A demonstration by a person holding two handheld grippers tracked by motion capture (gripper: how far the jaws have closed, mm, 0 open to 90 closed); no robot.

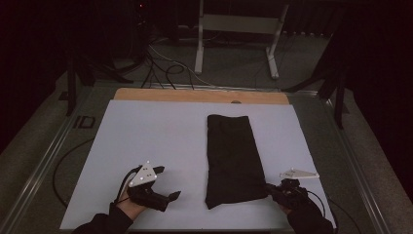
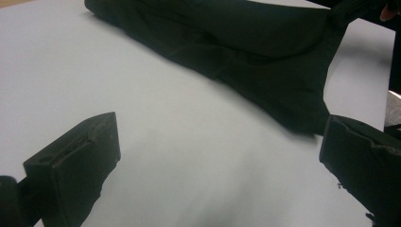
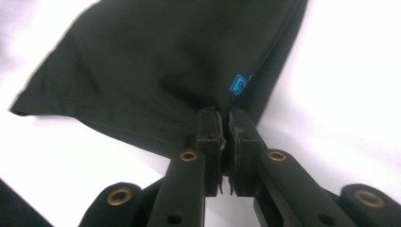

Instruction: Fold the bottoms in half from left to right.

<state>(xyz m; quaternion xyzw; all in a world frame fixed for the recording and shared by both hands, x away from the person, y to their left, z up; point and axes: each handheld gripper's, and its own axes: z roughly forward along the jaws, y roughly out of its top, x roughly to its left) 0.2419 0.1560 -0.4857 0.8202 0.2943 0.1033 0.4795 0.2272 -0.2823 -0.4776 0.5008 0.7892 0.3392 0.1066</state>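
Right gripper [image 3: 221, 124] fingers pinch the near right corner of the folded black garment [image 1: 231, 158], ready to lift or fold it.
Left gripper [image 1: 165, 197] waits with fingers spread just left of the cloth, which lies lengthwise mid-desk [image 1: 146, 131].

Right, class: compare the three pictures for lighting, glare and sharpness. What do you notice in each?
High view: dim overall, the room behind nearly black, the black cloth showing little fold detail. Left gripper view: brighter, the near jaws soft and out of focus. Right gripper view: the white table cover is blown out by glare, while the right gripper, pinched shut on the cloth edge, is fairly sharp.
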